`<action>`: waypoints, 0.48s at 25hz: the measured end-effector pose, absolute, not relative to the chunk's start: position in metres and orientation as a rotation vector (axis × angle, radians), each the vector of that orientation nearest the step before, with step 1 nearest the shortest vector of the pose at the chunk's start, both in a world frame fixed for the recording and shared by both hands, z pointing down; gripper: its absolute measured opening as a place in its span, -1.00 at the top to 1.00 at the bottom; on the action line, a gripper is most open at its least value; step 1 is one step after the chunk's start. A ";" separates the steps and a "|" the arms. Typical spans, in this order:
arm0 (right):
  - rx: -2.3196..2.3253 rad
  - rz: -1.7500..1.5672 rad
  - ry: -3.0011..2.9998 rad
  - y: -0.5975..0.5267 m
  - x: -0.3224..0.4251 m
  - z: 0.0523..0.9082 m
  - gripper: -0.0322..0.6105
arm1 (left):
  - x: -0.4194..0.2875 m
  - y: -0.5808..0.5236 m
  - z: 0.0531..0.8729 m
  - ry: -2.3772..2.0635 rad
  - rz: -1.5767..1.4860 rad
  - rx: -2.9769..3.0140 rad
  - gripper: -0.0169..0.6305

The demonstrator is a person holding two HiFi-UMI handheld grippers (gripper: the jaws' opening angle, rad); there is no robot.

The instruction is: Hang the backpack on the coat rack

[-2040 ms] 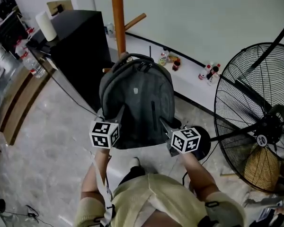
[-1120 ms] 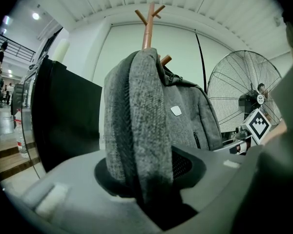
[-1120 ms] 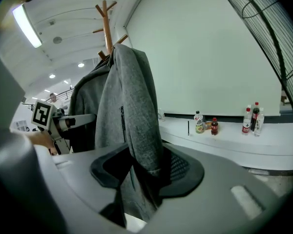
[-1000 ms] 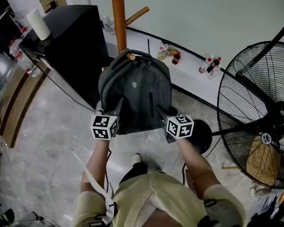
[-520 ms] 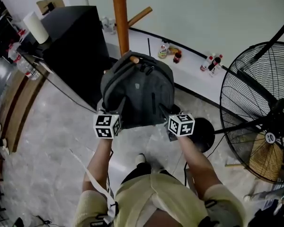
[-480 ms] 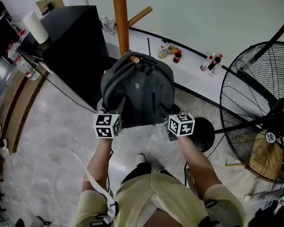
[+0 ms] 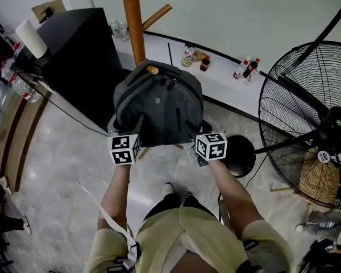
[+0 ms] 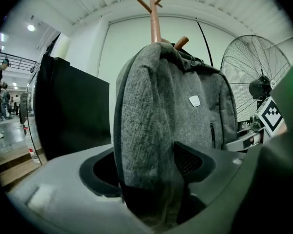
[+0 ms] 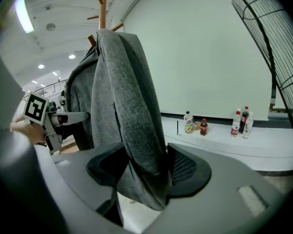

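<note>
Backpack (image 7: 159, 104): grey, hanging off a peg (image 7: 152, 69) of the wooden coat rack (image 7: 131, 21)
Left gripper (image 8: 145, 165): jaws opening, bag's side edge sits loose between them
Right gripper (image 9: 144, 167): same deal, jaws opening, other side edge between them

you are working in bright, even indoor light. in the left gripper view a ceiling lamp (image 8: 31, 28) is glowing at upper left. in the right gripper view a strip light (image 9: 22, 11) is blowing out to white near the left edge. the pale wall (image 7: 261, 10) is bouncing light back, while the backpack (image 7: 159, 104) and the black cabinet (image 7: 82, 56) are reading dark. the floor (image 7: 57, 175) is giving off a soft sheen. both gripper views are bulging like a fisheye and fading into black corners. the head view is bending the fan (image 7: 307, 118) near its edge.
</note>
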State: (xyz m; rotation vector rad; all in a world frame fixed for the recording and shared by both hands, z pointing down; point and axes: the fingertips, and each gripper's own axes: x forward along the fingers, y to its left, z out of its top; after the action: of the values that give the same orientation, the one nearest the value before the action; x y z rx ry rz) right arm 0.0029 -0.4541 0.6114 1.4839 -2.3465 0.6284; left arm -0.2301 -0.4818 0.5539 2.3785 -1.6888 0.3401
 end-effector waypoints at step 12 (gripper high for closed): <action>1.517 0.546 -2.386 -0.434 0.018 0.579 0.21 | -0.233 -0.447 0.532 -1.733 0.269 2.352 -0.09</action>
State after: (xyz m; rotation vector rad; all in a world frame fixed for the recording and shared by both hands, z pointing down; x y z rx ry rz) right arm 0.0181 -0.4341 0.5789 1.5166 -2.3863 0.5461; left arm -0.2328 -0.4466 0.5323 2.3517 -1.7327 0.2694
